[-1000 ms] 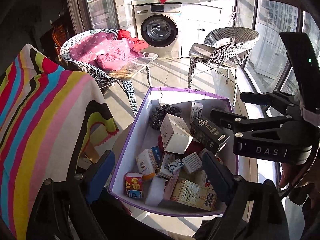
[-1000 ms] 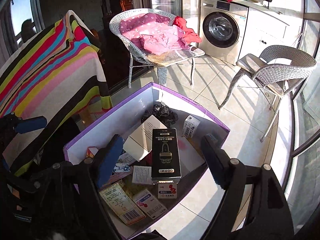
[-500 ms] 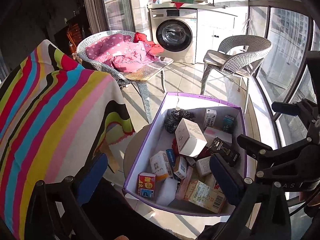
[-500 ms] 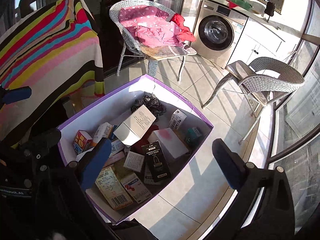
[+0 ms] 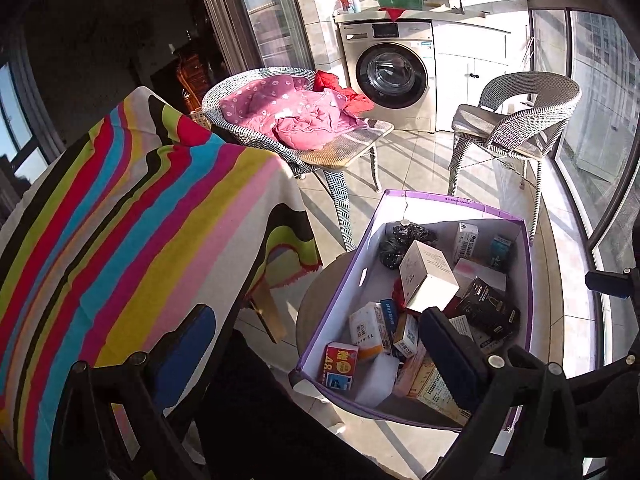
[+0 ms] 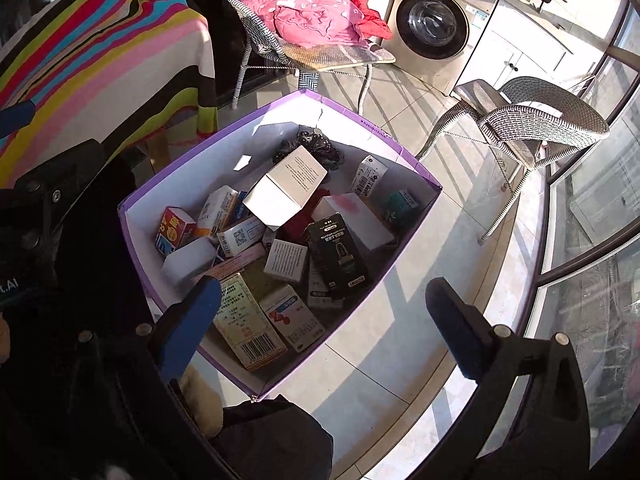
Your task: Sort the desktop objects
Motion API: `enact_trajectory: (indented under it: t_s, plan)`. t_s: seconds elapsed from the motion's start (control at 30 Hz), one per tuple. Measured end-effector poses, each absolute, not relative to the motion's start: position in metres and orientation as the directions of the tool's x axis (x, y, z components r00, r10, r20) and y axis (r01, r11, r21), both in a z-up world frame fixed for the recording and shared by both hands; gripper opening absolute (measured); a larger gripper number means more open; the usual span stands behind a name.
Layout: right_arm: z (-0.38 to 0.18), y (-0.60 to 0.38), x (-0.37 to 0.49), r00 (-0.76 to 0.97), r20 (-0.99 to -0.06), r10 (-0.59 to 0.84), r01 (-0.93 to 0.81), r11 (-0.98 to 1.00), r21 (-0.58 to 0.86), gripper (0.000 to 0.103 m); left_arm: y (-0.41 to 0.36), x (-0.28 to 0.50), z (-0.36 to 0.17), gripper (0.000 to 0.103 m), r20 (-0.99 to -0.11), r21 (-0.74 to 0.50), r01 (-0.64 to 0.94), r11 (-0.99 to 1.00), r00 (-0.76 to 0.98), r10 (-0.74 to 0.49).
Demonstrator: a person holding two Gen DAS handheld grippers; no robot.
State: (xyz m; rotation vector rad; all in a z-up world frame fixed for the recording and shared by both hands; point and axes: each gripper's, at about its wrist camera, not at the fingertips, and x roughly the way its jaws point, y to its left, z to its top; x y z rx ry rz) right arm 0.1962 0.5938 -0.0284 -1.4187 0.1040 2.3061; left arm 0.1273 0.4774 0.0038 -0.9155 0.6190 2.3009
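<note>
A white box with a purple rim (image 5: 452,200) (image 6: 348,108) stands on a small round table and holds several small cartons. Among them lie a black carton (image 5: 488,312) (image 6: 340,260), a large white carton (image 5: 428,276) (image 6: 288,184) and a small red carton (image 5: 338,366) (image 6: 174,230). My left gripper (image 5: 320,356) hovers open above and before the box's near left corner, gripping nothing. My right gripper (image 6: 324,328) stands open over the box's near right side, also with nothing in it. No pad touches any carton.
A table under a striped cloth (image 5: 140,220) stands left of the box. Behind are a wicker chair with pink bedding (image 5: 296,120), a second wicker chair (image 5: 520,120) and a washing machine (image 5: 392,76). A glass wall (image 5: 600,120) closes the right side; the floor is tiled.
My right gripper opened and let go of the black carton, which now lies in the box. The left jaws also widened. Both grippers drew back from the box.
</note>
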Motion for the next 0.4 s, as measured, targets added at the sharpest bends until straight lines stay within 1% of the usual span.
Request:
enact_trajectory:
  t_s: [0.1,0.4]
  plan:
    - [-0.0295,0.5963,0.1983,-0.377,-0.868,0.324,-0.406,-0.900,-0.159,0.102,0.4754,0.1327,0.0077,0.102,-0.703,0.215,-0.649,-0.730,-0.622,0.345]
    - [-0.0373,0.6028,0.1996,-0.360,-0.877,0.319,-0.423,-0.893,-0.152,0.102,0.4725,0.1368,0.0075,0.102,-0.673,0.217,-0.645,-0.732,-0.642,0.366]
